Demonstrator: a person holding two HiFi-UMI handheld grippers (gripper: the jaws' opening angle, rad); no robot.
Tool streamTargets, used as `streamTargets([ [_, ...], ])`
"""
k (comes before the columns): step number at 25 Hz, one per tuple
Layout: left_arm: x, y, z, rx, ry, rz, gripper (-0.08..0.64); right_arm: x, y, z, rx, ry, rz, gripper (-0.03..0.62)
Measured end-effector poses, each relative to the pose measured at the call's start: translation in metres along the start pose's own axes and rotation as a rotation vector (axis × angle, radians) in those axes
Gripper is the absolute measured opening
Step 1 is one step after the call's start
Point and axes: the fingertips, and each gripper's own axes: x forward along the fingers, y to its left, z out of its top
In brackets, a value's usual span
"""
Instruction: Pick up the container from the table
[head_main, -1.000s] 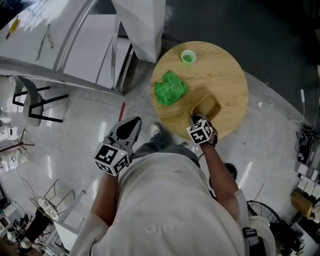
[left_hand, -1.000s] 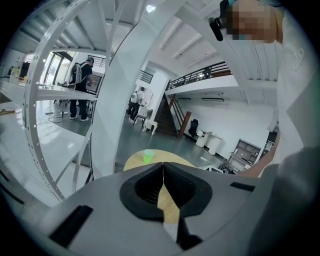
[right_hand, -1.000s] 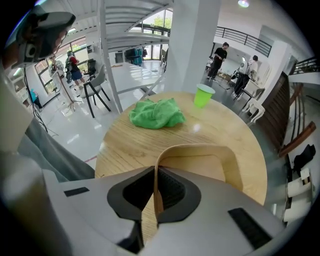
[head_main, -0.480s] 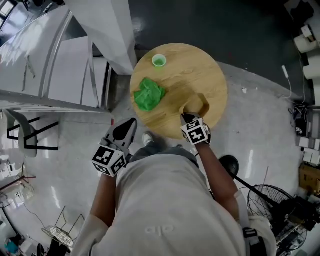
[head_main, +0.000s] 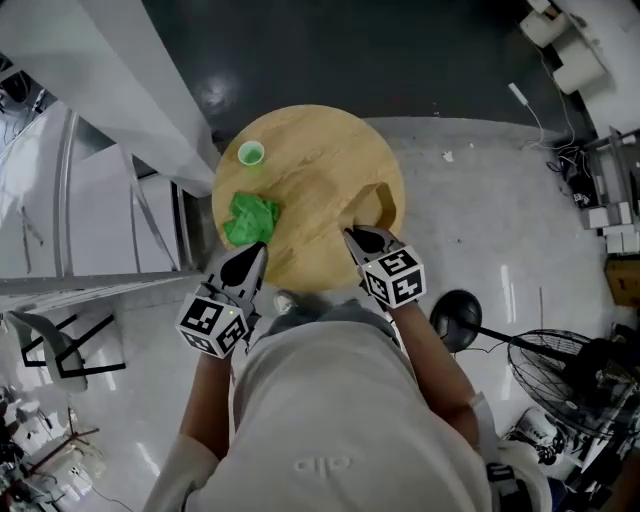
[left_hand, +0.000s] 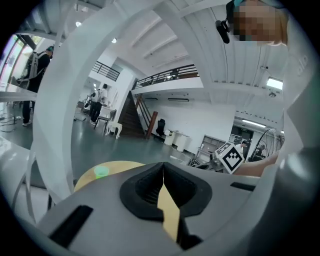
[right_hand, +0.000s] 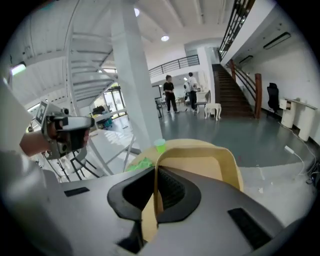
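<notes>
Round wooden table (head_main: 300, 150) is serving as the landmark, seen from above with the person standing at its near edge. Right gripper (head_main: 358, 238) is reaching over the near-right part of the table, its jaws pressed tight on one thin side wall of the container (head_main: 380, 205), one pad inside and one outside. The container is a tan, open-topped tub with rounded corners. It is hanging off the gripper's tips over the table's near-right edge, and the right gripper view is showing the tabletop lying beyond it. From overhead I cannot tell whether its base is touching the wood. Left gripper (head_main: 252, 255) is hovering at the table's near-left edge, pointing in toward the table. Its jaws are closed against each other with nothing between them, and only a sliver of tabletop is showing through the seam. Green cloth (head_main: 250, 218) is lying crumpled on the left part of the table, just ahead of the left gripper's tips. Small green cup (head_main: 251, 153) is standing upright near the table's far-left rim, well apart from the container. A floor fan (head_main: 560, 372) is lying on the floor well off to the table's right.
</notes>
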Motion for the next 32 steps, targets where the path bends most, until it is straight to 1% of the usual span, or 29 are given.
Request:
streamTargets([
  [5,0.037,-0.030,0.026,0.027,-0.022,-0.067,0.017,-0.061,-0.020,0.040,0.017,-0.154,-0.024,0.034],
  [10,0.073,-0.075,0.054,0.064,-0.056,-0.141,0.017,-0.131,-0.042,0.074,0.049,-0.321,-0.026,0.034],
  [14,0.092,-0.111,0.070,0.090,-0.082,-0.204,0.017,-0.184,-0.050,0.093,0.041,-0.452,-0.032,0.034],
  [19,0.112,-0.153,0.088,0.127,-0.108,-0.266,0.017,-0.245,-0.061,0.104,0.012,-0.586,-0.086,0.034],
  [23,0.124,-0.176,0.098,0.131,-0.123,-0.307,0.017,-0.282,-0.070,0.102,0.010,-0.656,-0.123,0.034],
  [27,0.133,-0.197,0.104,0.144,-0.124,-0.344,0.017,-0.313,-0.076,0.096,-0.009,-0.698,-0.158,0.034],
  [32,0.140,-0.217,0.111,0.153,-0.129,-0.377,0.017,-0.346,-0.077,0.088,-0.001,-0.742,-0.181,0.034],
])
